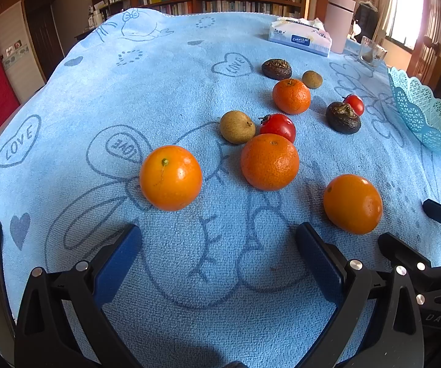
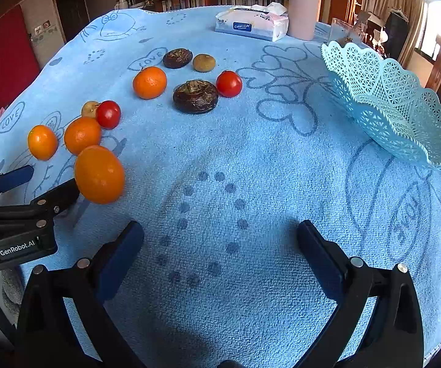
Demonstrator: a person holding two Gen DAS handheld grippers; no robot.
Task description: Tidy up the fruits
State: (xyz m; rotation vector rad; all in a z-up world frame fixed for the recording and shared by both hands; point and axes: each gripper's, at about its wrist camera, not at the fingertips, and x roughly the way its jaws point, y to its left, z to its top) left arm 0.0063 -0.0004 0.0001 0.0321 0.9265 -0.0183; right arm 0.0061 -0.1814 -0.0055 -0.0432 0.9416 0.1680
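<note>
Blue terry cloth [image 2: 251,184], printed with hearts and flowers, spreads under both my grippers and carries everything. Ahead and to the right of my right gripper [image 2: 220,260] sits the pale turquoise lattice basket [image 2: 389,101], which looks empty from here; I judge it the place the fruit should go.

No fruit is in it yet, so I take this as the very start. My right gripper hangs released over bare cloth, its jaws wide apart with nothing between them. My left gripper [image 1: 219,263] is likewise spread and holds nothing.

The fruit lies scattered ahead of my left gripper. Nearest are three oranges: one [image 1: 353,204] just ahead and right of its right finger, one [image 1: 170,178] ahead to the left, and a rougher one [image 1: 269,162] between and beyond them. Farther off are a fourth orange [image 1: 291,96], two dark wrinkled fruits [image 1: 343,118], two tomatoes [image 1: 278,127] and two small brownish fruits [image 1: 237,127].

Next, I think, my left gripper should swing right, straddle that nearest orange, close gently, and carry it across to the basket.
</note>
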